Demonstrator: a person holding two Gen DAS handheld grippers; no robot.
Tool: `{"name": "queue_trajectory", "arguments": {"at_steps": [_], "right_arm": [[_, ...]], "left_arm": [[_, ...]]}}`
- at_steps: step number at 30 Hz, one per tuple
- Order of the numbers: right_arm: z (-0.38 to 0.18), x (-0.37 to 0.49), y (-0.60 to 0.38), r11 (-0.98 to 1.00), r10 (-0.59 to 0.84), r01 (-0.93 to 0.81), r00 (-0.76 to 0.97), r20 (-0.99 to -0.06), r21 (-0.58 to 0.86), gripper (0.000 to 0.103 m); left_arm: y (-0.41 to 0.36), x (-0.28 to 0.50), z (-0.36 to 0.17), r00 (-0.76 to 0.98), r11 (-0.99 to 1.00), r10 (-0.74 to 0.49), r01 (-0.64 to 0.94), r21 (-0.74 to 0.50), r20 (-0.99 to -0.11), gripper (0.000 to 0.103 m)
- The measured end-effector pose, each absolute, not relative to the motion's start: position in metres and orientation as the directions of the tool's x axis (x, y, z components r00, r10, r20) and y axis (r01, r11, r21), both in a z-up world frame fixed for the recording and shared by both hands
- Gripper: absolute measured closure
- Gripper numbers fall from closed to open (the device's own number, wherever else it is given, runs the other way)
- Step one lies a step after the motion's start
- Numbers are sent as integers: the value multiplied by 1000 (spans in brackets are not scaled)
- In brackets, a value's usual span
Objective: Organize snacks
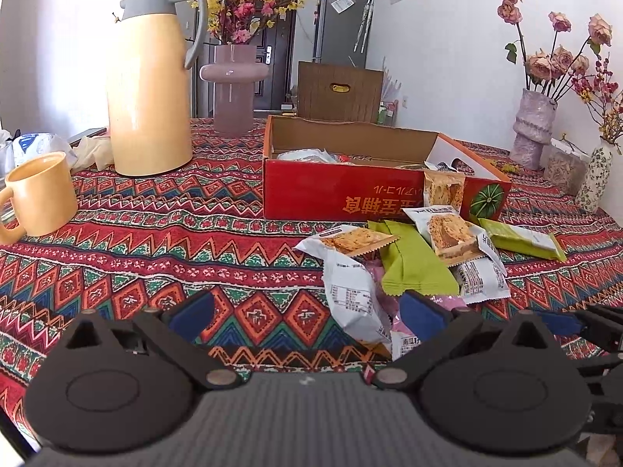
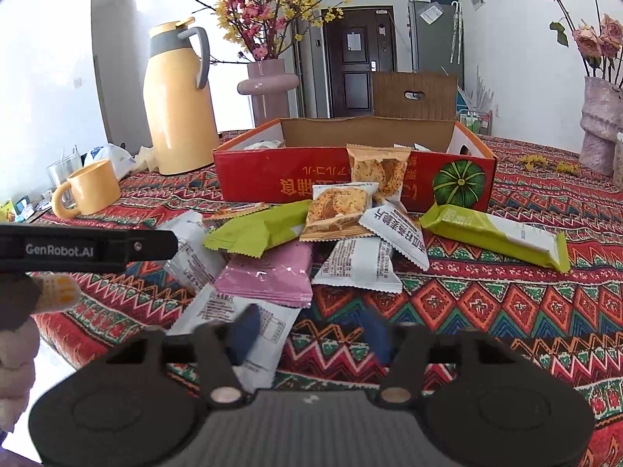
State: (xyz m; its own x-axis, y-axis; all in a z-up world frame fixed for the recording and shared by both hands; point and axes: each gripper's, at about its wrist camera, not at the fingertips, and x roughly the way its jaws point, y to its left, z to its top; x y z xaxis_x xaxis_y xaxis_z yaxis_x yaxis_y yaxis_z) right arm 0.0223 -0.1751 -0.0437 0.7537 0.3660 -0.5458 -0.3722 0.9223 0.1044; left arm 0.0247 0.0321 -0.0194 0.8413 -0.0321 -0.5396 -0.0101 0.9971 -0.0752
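Observation:
A pile of snack packets lies on the patterned tablecloth in front of an open red cardboard box (image 1: 331,194) (image 2: 280,179). The pile holds white packets (image 1: 352,295) (image 2: 358,260), green packets (image 1: 412,264) (image 2: 261,229) and a pink packet (image 2: 268,272). A long green bar (image 2: 494,233) lies at the right. One packet (image 2: 379,169) leans on the box front. My left gripper (image 1: 307,311) is open and empty, with the pile's near left edge between its blue pads. My right gripper (image 2: 309,330) is open and empty, just short of the pile.
A yellow thermos jug (image 1: 150,89) (image 2: 179,109) and yellow mug (image 1: 43,194) (image 2: 91,188) stand at the left. A pink vase (image 1: 233,85) is behind the box, more vases (image 1: 531,128) at the right. The left gripper's body (image 2: 89,249) shows in the right wrist view.

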Motion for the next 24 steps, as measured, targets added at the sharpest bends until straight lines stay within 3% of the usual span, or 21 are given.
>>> {"name": "queue_trajectory", "arguments": {"at_steps": [1, 12, 24], "right_arm": [[-42, 20, -172, 917, 378, -387, 754, -538, 102, 11], [-43, 24, -130, 891, 404, -449, 709, -578, 72, 12], [-49, 36, -102, 920, 308, -393, 712, -631, 5, 9]], "left_arm": [[34, 24, -19, 843, 997, -28, -16, -77, -537, 0], [62, 14, -13, 857, 993, 20, -77, -90, -515, 0], [73, 11, -17, 856, 991, 1, -69, -112, -518, 0]]}}
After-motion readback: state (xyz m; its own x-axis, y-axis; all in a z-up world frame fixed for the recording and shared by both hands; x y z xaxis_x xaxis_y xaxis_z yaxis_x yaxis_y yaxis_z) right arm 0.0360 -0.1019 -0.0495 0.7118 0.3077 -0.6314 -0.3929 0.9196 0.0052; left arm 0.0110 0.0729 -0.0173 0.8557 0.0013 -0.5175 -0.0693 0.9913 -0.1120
